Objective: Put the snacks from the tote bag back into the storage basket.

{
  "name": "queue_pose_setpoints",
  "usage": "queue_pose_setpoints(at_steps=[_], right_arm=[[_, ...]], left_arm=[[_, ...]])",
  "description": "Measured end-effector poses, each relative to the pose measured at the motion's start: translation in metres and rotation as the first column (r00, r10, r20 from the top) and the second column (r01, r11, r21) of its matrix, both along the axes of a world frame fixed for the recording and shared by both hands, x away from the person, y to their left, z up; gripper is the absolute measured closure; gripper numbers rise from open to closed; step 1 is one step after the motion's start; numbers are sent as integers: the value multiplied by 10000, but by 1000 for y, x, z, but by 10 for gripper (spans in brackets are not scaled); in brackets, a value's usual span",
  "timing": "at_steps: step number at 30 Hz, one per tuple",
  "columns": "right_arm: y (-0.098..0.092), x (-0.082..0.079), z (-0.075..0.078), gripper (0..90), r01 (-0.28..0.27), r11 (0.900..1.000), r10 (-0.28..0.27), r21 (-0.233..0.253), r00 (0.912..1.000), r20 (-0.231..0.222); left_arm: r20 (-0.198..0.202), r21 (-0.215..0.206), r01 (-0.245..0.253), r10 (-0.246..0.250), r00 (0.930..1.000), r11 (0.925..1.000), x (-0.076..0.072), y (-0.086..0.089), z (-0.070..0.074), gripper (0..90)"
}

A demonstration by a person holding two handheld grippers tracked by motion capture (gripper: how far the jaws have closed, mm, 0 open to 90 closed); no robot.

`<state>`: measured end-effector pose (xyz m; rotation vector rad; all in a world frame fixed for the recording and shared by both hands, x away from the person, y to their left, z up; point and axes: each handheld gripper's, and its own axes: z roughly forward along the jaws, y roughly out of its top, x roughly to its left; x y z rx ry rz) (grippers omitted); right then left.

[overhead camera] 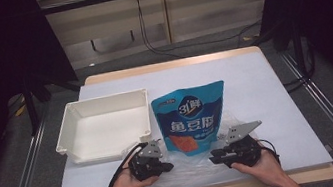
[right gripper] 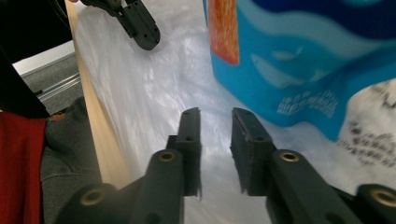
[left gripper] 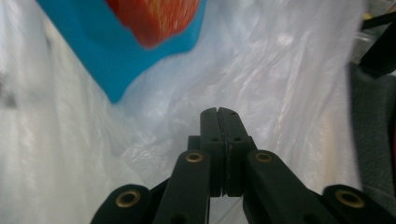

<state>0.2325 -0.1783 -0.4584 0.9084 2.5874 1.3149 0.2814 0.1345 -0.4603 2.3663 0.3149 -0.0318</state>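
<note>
blue pouch [overhead camera: 191, 118] | flat, long axis near-far, top edge far

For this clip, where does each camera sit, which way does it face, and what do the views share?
High view: above the person's side, looking forward and down at the table; both forearms, left gripper, right gripper.
Left gripper view: along its own shut jaws at the clear plastic bag.
Right gripper view: along its own parted jaws, left gripper beyond.
All three share the blue snack pouch and the plastic.
</note>
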Motion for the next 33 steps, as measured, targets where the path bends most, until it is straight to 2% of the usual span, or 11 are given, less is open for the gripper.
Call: queue_pose_setpoints(at_steps=[4,6,7,9,13,19,26,28,30,32,33], right_arm=[[-5,-2,9,681,123,9976,-144,679,9995,295],[-7,-3,12,670,120,9964,-163,842,9986,510],[-8,-3,13,680,130,9949,-187,1005,9983,558],[-11,-3,17,686,170,9947,-240,1010,9973,691],[-23,-8,24,619,486,9876,-633,1490,9934,955],[-31,-18,28,560,680,9690,-1030,2377,9851,1381],[-33,-39,33,405,903,9615,-1459,2597,9682,2032],[-37,-46,35,386,920,9576,-1538,2729,9645,2145],[-43,-50,37,329,1024,9489,-1727,2985,9602,2195],[-47,-54,37,302,1083,9470,-1801,3025,9585,2208],[-50,-56,36,275,1192,9459,-1943,3018,9530,2324]], left_arm=[[91,-332,-192,195,9998,9993,3,5,6,820],[140,-705,-399,410,9991,9967,2,8,9,765],[114,-872,-290,301,9995,9958,2,9,11,749],[153,-1258,-266,287,9995,9917,1,10,11,757],[62,-1326,-458,471,9989,9901,4,12,11,673],[-238,-2153,-874,842,9962,9726,7,21,25,558],[322,-2669,-1147,1278,9913,9569,1,33,39,410],[476,-2595,-1191,1358,9896,9584,1,35,40,416],[445,-2796,-1405,1590,9863,9498,2,37,44,395],[569,-2951,-1563,1806,9819,9426,3,40,49,387],[590,-2993,-1602,1859,9808,9406,4,41,51,376]])
